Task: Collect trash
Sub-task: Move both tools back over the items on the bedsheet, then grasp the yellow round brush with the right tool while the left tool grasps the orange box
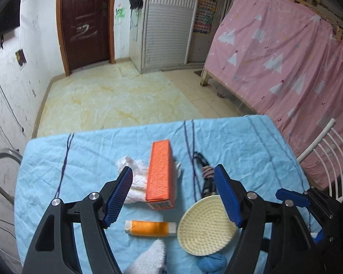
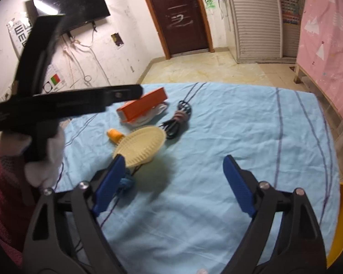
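An orange box [image 1: 160, 174] lies on crumpled white tissue [image 1: 135, 178] on the blue tablecloth [image 1: 84, 159]. A small orange tube [image 1: 151, 227] lies in front of it. My left gripper [image 1: 173, 196] is open and empty, hovering above the box and tube. In the right wrist view the box [image 2: 142, 109], tube [image 2: 114, 135] and tissue [image 2: 152, 115] lie far left. My right gripper [image 2: 171, 182] is open and empty over bare cloth.
A cream round dish [image 1: 205, 226] [image 2: 140, 145] sits beside a coiled black cable [image 1: 204, 175] [image 2: 176, 123]. Blue yarn [image 1: 211, 262] lies near the table's front. A white chair [image 1: 327, 159] and pink curtain [image 1: 285, 57] stand right. A yellow bin [image 2: 341, 223] sits at the right edge.
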The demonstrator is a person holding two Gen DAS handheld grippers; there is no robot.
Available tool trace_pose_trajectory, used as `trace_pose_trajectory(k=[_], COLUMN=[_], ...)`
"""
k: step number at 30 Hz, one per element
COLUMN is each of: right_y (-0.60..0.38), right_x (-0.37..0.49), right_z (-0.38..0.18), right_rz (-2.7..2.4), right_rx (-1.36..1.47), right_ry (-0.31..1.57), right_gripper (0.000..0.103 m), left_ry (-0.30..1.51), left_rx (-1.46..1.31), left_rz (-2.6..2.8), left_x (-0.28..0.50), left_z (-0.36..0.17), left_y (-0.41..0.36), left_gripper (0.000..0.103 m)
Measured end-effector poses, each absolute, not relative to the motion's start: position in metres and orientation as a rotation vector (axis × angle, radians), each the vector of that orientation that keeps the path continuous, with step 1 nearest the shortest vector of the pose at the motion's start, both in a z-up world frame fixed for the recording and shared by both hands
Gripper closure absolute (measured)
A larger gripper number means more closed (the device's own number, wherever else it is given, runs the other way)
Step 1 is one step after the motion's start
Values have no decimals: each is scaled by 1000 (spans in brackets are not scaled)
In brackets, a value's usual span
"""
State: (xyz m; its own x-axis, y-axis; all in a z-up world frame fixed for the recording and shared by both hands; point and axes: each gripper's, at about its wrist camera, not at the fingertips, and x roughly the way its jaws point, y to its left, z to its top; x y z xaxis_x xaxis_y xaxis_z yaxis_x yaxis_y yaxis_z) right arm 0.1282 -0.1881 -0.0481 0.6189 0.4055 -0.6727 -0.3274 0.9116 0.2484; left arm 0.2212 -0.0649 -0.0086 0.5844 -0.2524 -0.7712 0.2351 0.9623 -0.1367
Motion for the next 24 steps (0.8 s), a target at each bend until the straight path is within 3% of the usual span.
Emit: trace_pose_trajectory(k=[9, 12, 14, 17, 24], right_y=[-172, -170, -167, -162, -147], right_x=[138, 140, 142, 145, 150], right_z=[-58, -61, -62, -62, -65], right_rz=[451, 453, 454, 458, 468], right_rx=[96, 93, 91, 83, 77], right_ry=[842, 850, 855, 860, 875], right_gripper=[18, 17, 16, 16, 16], left_ry=[976, 1003, 1007, 1005, 968], left_rx=[-82, -103, -102, -108, -137], left_rz=[-298, -325, -320, -318, -357], left_x=[239, 244, 245, 244, 233], left_z=[-34, -41, -45, -47, -40], left_y=[-54, -55, -55, -52, -47], left_gripper=[39, 50, 69, 84, 88])
